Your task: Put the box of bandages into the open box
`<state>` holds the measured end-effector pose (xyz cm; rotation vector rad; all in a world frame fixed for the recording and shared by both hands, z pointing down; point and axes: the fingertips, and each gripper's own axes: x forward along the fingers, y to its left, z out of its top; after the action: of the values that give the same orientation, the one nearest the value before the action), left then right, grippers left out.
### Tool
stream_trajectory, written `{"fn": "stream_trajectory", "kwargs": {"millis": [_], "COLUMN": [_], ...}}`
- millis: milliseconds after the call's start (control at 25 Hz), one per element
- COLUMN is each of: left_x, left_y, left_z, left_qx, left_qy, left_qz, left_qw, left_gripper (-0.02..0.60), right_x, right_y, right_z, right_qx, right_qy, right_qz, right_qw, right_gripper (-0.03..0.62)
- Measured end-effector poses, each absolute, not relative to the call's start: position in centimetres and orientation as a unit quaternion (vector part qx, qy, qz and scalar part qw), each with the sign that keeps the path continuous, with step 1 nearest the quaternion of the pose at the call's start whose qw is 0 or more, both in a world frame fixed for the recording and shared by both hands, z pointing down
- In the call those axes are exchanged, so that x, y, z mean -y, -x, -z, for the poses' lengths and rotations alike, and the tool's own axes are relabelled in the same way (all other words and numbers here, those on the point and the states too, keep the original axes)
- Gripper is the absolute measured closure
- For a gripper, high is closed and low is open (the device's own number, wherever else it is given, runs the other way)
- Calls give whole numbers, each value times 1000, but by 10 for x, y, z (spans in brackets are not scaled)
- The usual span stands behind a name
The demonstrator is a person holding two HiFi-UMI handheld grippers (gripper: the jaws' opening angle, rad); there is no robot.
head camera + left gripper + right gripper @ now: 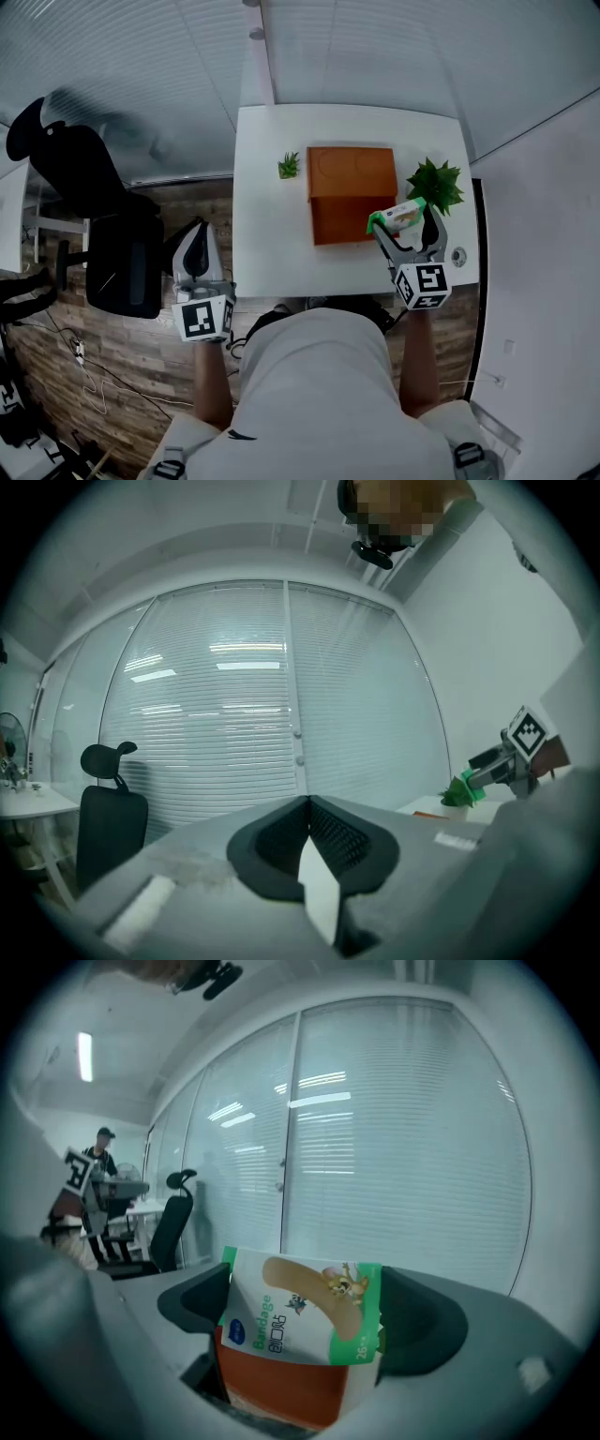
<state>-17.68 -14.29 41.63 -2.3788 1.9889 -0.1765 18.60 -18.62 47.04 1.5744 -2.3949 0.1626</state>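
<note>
My right gripper (404, 226) is clamped on the box of bandages (301, 1320): its jaws press against the carton's two sides, and the printed face, white and green with a drawn plaster on it, is turned toward the gripper's camera. In the head view the carton hangs at the right edge of the open box (349, 193), an orange-brown cardboard one lying near the middle of the white table (270, 246). The carton overlaps the box's right front corner, but I cannot tell whether the two touch. Just to the right of my load stands the larger potted plant (436, 185), and a small potted plant (289, 166) sits beside the open box's far left corner. My left gripper (194, 242) hangs off the table's left edge, over the wooden floor (131, 352) and well apart from the box. Its jaws are pressed together with nothing between them, as the left gripper view shows plainly. A black office chair (105, 230) stands on the floor to the left of that gripper, in front of the window blinds (234, 705).
</note>
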Motion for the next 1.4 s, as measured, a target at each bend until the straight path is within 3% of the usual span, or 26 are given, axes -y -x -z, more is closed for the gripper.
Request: {"fn": "stream_trajectory", "kwargs": {"millis": [320,520,1400], "left_x": [136,134,127], "left_y": [183,187,197], "left_z": [-418,-419,-420], "left_qx": [-644,-647,-650], "left_qy": [763,760,758], "left_qz": [58,58,56], "left_qw": [16,15,13], "left_gripper": [575,575,575], "right_x": [208,209,205], "right_y": [-153,-139,-133], "right_z": [-564,-601,-601], "right_qx": [799,782,772], "right_qy": [-430,-353,-327], "right_qz": [48,72,80], "right_qw": [419,509,539], "right_gripper": [98,98,85]}}
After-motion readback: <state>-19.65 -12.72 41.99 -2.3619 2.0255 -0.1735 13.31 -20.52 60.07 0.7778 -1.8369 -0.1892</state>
